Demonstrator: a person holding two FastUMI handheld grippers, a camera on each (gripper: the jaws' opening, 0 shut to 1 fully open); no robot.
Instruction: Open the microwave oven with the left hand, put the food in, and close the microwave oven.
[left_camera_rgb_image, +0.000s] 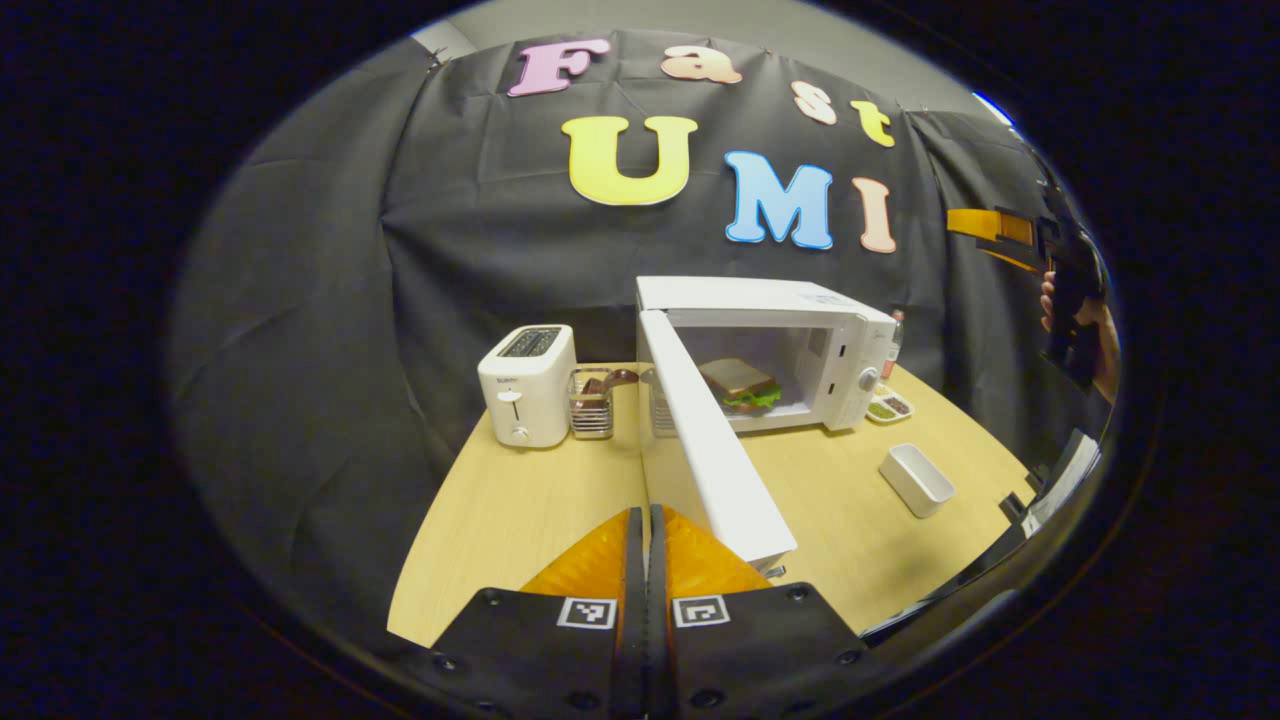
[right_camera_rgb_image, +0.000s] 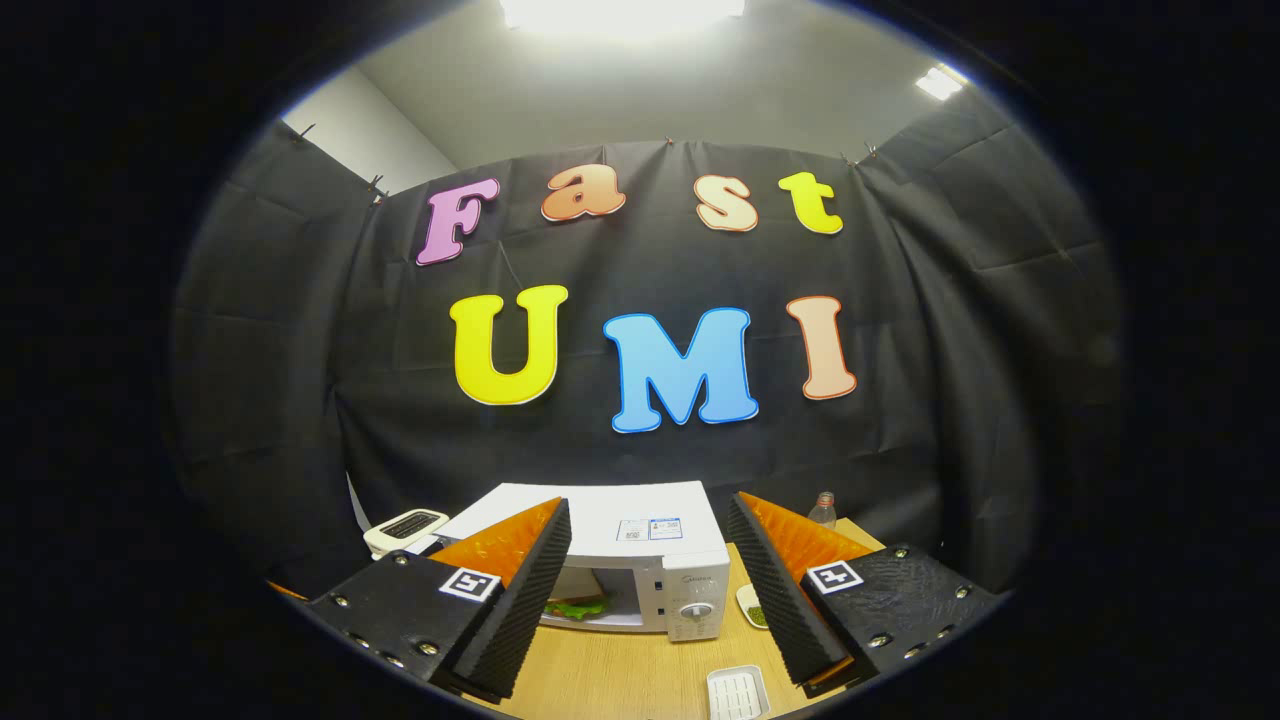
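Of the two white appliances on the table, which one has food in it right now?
The microwave: its door is swung open and a sandwich sits inside. The toaster left of it has nothing sticking out.

Microwave at centre of the light wooden surface (left_camera_rgb_image: 520, 520), sandwich inside.

In the left gripper view, the white boxy microwave oven (left_camera_rgb_image: 800, 340) sits mid-frame, its door (left_camera_rgb_image: 710, 450) swung toward the lower centre; the layered sandwich (left_camera_rgb_image: 742, 384) lies within. Left of it stand a wire basket (left_camera_rgb_image: 591, 403) and a white two-slot toaster (left_camera_rgb_image: 527, 385); a small white rectangular tray (left_camera_rgb_image: 916, 479) lies at lower right.
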